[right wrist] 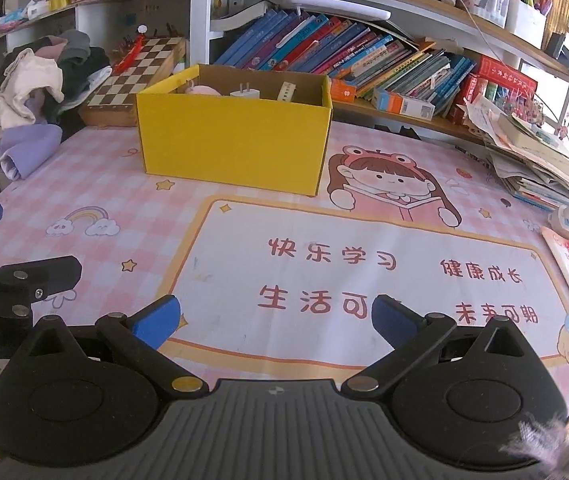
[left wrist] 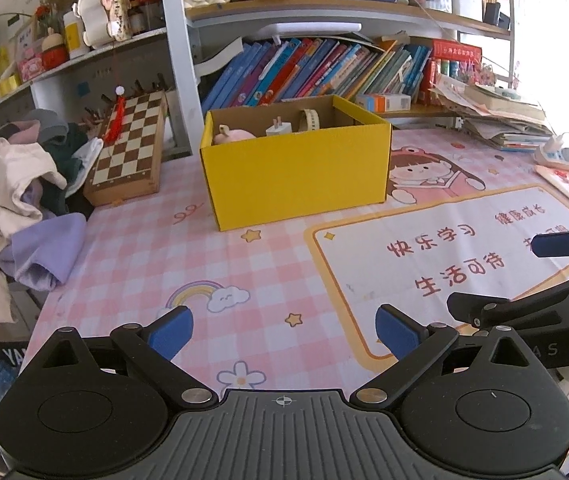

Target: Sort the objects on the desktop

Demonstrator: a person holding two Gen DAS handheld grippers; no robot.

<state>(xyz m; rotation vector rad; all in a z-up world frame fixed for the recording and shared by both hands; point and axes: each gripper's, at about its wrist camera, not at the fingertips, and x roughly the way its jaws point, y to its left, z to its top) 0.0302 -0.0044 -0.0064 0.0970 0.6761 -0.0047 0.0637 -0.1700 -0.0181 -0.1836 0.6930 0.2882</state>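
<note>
Evidently idle, the left gripper [left wrist: 284, 330] and the right gripper [right wrist: 276, 320] both hover low over the pink checked desk mat [right wrist: 132, 200] with blue-padded jaws spread wide and nothing between them. Beyond stands the open yellow cardboard box [left wrist: 296, 172], already holding a pink rounded toy [left wrist: 234, 135], a white plug charger [left wrist: 279, 128] and a rolled tape [left wrist: 310, 119], probably gathered there to free the mat.
</note>
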